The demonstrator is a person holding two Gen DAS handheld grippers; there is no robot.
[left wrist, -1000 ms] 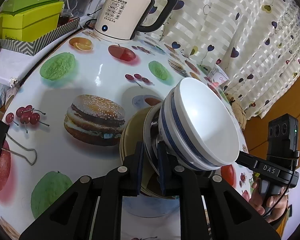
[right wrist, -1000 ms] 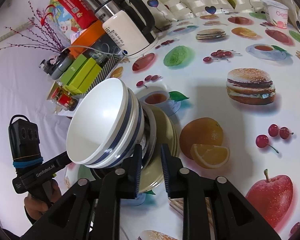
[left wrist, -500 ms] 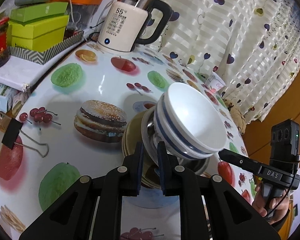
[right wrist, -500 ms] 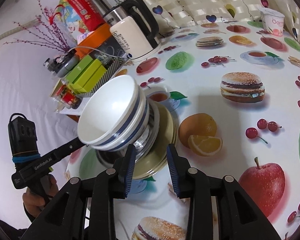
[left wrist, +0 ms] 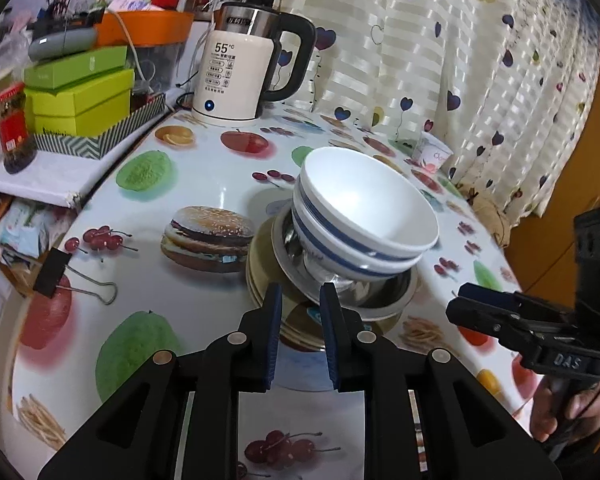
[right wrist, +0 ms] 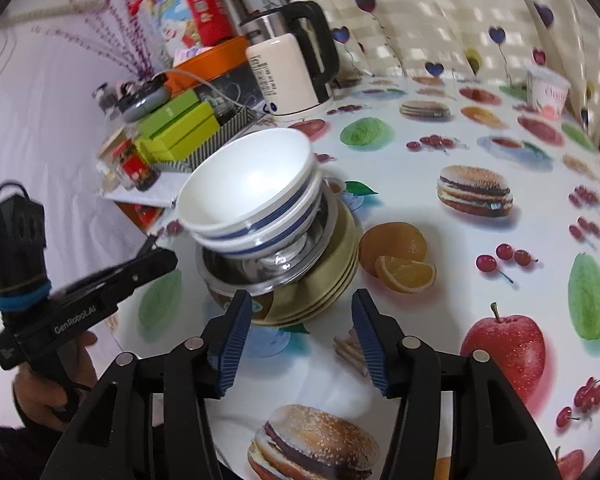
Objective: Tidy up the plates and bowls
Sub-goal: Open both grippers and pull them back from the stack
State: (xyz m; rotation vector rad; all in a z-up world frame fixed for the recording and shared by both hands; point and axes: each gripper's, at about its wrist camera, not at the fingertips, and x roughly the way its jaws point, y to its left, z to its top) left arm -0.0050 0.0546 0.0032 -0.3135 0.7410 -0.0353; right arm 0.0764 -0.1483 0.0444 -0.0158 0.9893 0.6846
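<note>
Since a second ago you have let go of the stack with both grippers and backed off. Left gripper [left wrist: 299, 318]: fingers released, gap narrow, nothing between them, just short of the plates [left wrist: 260, 280] at 12 o'clock. Bowls [left wrist: 364, 216] sit nested in the steel bowl [left wrist: 384, 292] on the plates, leaning toward 3 o'clock, probably unseated. Right gripper [right wrist: 298, 328]: fingers wide apart, empty. Stack stands near the bench [right wrist: 480, 152] edge at 9 o'clock; open room lies toward 3 o'clock.
</note>
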